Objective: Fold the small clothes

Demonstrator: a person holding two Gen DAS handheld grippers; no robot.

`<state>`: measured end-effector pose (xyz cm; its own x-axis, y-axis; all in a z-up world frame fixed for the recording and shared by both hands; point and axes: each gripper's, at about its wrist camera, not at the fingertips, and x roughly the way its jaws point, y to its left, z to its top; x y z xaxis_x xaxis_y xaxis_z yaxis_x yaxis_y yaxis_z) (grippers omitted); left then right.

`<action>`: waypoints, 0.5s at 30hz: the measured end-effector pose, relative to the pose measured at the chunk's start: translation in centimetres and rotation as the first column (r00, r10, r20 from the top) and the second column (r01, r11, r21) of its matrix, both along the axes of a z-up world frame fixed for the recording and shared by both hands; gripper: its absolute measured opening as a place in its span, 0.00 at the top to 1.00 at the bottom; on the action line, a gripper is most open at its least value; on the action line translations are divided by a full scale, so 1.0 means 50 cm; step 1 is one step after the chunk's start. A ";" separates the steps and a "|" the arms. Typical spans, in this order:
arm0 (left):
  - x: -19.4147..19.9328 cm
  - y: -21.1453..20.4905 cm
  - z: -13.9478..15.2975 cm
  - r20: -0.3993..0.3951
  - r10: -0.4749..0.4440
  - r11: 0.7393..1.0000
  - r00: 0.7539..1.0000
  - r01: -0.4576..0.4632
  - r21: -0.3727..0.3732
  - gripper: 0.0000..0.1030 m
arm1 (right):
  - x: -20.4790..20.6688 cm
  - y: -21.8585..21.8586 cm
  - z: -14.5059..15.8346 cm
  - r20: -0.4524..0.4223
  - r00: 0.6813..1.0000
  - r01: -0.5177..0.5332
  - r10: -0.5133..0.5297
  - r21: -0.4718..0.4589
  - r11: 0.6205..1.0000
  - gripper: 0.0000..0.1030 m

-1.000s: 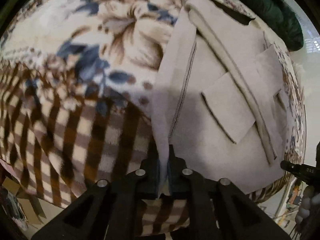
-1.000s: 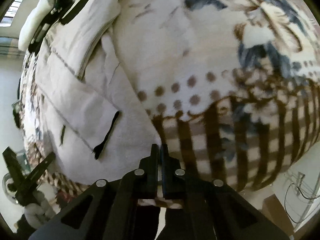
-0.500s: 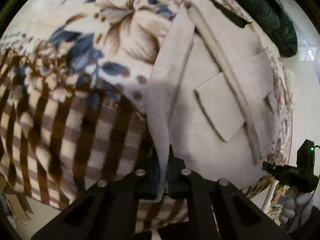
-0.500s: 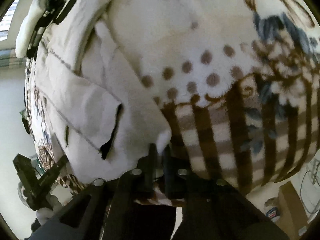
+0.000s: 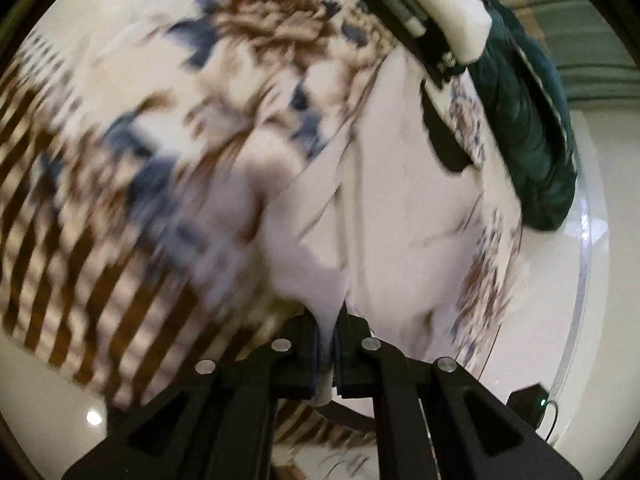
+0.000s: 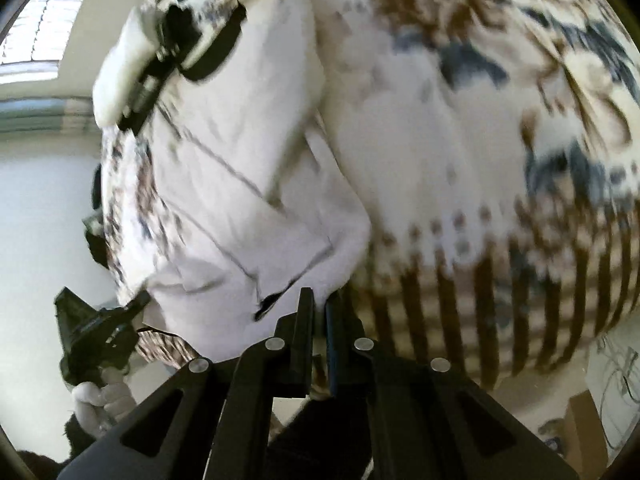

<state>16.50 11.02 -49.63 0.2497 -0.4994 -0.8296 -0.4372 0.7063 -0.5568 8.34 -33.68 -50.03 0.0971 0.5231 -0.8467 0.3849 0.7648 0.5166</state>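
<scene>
The left tongs [image 5: 328, 344] are pinching a fold of the pale garment [image 5: 400, 208] between nearly closed jaws, the cloth running up out of the gap and spreading away over the patterned blanket [image 5: 120, 184]; the right tongs [image 6: 318, 320] are sitting with jaws close together at the near corner of the same garment [image 6: 248, 184], with pale cloth showing between them, so they are gripping its edge; the garment is lying across the blanket [image 6: 500, 128], which is showing brown stripes near the cameras and blue and brown flowers farther off; in the right wrist view a stitched pocket outline and a dark slit are showing on the near part of the garment, just beside the jaws; a dark green quilted item [image 5: 532, 132] is lying at the far right edge of the blanket in the left wrist view, apart from the garment; a white and black object [image 5: 436, 12] is resting at the far end of the garment, and the same object [image 6: 136, 76] is appearing at the upper left of the right wrist view; both views are blurred, so finer creases are hard to tell; a light floor is showing beyond the blanket's edges
</scene>
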 end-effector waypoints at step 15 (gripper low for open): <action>0.229 0.016 -0.029 0.114 0.048 0.999 0.992 -0.049 0.003 0.65 | 0.304 -0.143 -0.039 0.136 0.980 0.141 -0.143 0.021 0.990 0.50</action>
<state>27.96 11.83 -51.09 0.3667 -0.4798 -0.7971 -0.4048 0.6891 -0.6011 23.54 -40.85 -51.97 0.2857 0.5050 -0.8144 0.4142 0.7013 0.5802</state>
